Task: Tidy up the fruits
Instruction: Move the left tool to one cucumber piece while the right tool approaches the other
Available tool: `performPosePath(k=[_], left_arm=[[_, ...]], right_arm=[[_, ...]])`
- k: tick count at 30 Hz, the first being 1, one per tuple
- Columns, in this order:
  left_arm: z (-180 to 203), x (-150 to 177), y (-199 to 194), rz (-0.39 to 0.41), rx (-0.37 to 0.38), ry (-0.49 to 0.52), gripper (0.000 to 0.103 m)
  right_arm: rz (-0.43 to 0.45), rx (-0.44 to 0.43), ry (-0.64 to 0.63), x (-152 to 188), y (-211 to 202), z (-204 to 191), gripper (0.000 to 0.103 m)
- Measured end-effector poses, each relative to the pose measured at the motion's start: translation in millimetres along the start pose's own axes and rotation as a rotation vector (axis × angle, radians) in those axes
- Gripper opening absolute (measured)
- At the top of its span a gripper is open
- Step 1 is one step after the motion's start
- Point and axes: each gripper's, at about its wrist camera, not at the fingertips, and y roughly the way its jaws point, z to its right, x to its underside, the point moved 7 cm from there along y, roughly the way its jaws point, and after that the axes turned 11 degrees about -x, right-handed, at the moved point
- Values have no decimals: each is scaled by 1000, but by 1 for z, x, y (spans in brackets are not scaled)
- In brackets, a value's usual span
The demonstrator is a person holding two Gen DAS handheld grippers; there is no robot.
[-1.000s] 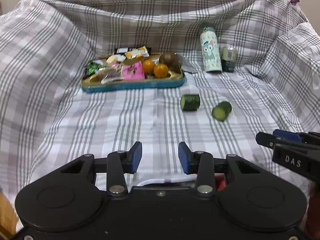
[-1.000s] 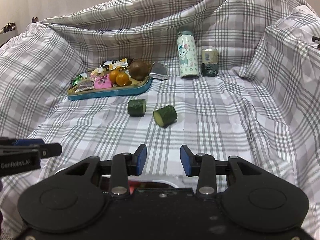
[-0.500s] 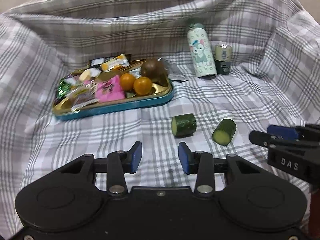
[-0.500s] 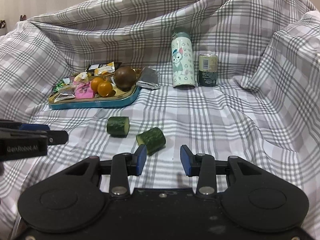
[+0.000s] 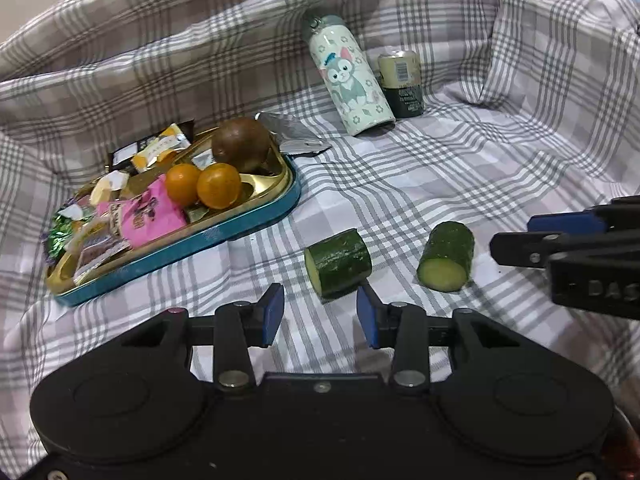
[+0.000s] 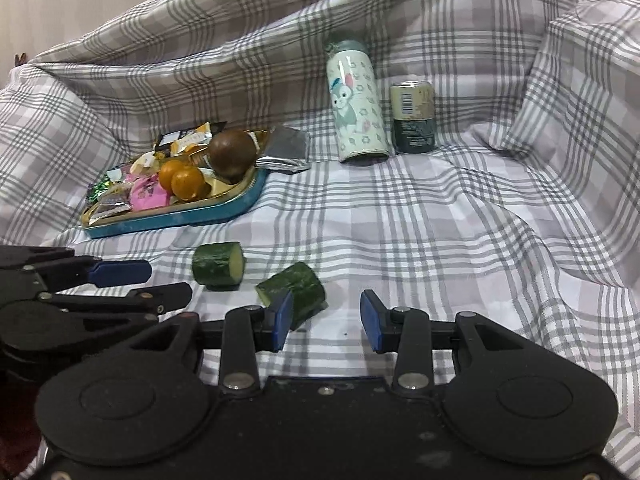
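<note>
Two cut cucumber pieces lie on the checked cloth. In the left wrist view the left piece (image 5: 338, 262) sits just beyond my open, empty left gripper (image 5: 320, 314), and the right piece (image 5: 446, 256) lies beside it. In the right wrist view the left piece (image 6: 219, 264) lies apart, and the right piece (image 6: 294, 290) sits just behind the left finger of my open, empty right gripper (image 6: 326, 320). A teal tray (image 5: 224, 234) holds two oranges (image 5: 204, 184), a brown round fruit (image 5: 241, 144) and snack packets.
A cat-print bottle (image 5: 348, 80) and a can (image 5: 401, 82) stand at the back on the cloth. A silver packet (image 5: 292, 136) lies beside the tray. The cloth rises in folds at the back and both sides.
Both grippers have moved forward and down toward the cucumber pieces, which now sit close to the fingertips. Both stay open.
</note>
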Motion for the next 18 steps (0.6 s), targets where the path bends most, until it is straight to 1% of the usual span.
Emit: performPosePath(k=[5, 9, 15, 18], left_arm=[[5, -3, 16, 4, -2, 20, 48], [6, -5, 23, 19, 0, 30, 55], [13, -6, 30, 40, 5, 92, 55], [16, -5, 34, 41, 16, 98, 55]], right_arm=[[-2, -12, 32, -1, 2, 5, 40], [1, -16, 29, -2, 2, 5, 40], [-12, -29, 36, 0, 4, 3, 40], [-11, -33, 32, -1, 4, 2, 40]])
